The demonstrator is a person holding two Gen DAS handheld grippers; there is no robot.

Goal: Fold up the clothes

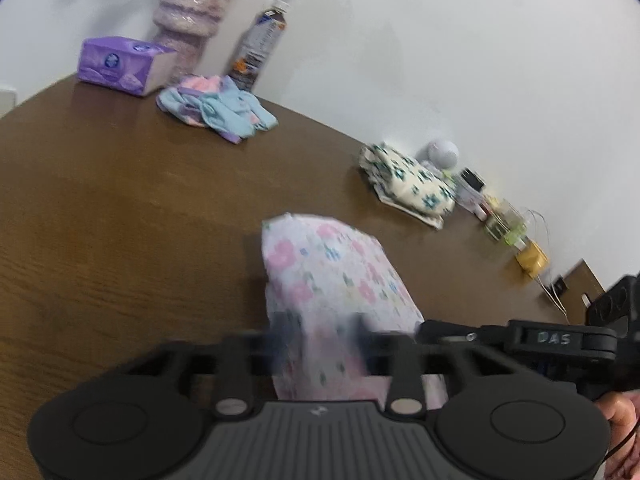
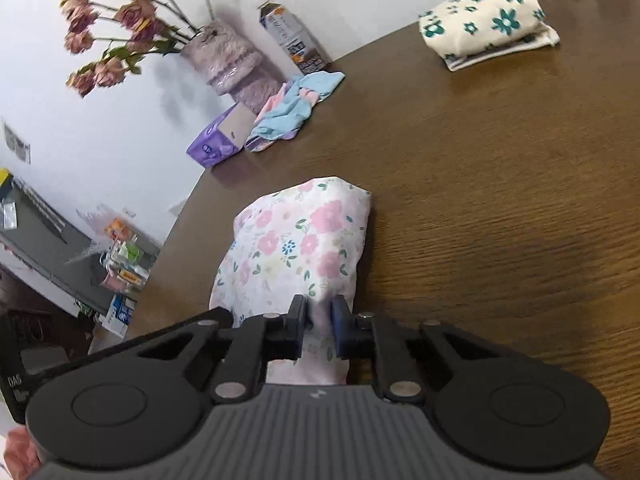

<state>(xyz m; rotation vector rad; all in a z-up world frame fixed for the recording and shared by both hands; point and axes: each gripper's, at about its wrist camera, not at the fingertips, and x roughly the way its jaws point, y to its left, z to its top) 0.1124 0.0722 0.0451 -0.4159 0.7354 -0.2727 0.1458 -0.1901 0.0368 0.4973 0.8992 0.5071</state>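
Clothes lie on a brown wooden surface [image 2: 500,184]: a pink flowered garment [image 2: 296,248] sits bunched at the near middle, between both tools. Far off by the wall rest a folded cream garment with teal flowers [image 2: 488,24] and a crumpled blue and pink cloth [image 2: 292,108], beside a purple tissue box [image 2: 218,140] and a bottle [image 2: 288,36]. Right tool [image 2: 319,320] is clenched on the pink garment's near edge. Left tool [image 1: 320,328] is blurred with the garment between its fingers; its grip cannot be told.

Pink-flowered white garment [image 2: 296,248] is lying bunched on brown table [image 2: 500,200], near end pinched between right gripper [image 2: 319,322] fingers.
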